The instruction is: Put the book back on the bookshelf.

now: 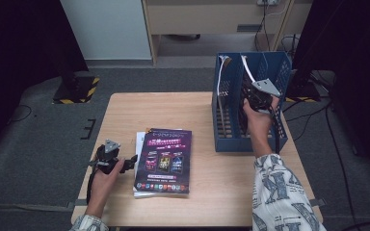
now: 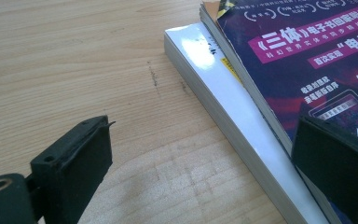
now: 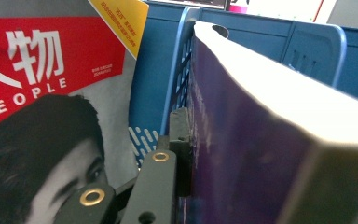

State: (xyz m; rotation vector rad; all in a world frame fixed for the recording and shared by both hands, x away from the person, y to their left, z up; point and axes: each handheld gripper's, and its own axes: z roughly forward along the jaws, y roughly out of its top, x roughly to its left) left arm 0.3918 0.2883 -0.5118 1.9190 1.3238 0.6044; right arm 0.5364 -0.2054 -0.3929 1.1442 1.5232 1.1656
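At the far right of the tabletop [image 1: 207,187] stands a blue file rack [image 1: 231,139], and the right hand-held gripper [image 1: 259,94] is down inside its right compartment, pinching a purple-covered book [image 3: 242,154] that stands upright there. From the right gripper view, one black jaw presses flat on the book's cover; beside it, in the next slot, stands a red-and-white magazine [image 3: 42,93]. Near the left edge, the left hand-held gripper [image 1: 125,162] rests low on the wood with its jaws spread, just beside a small stack: a dark purple magazine [image 1: 166,161] lying on a white book [image 2: 223,93]. One jaw tip overlaps the stack's edge.
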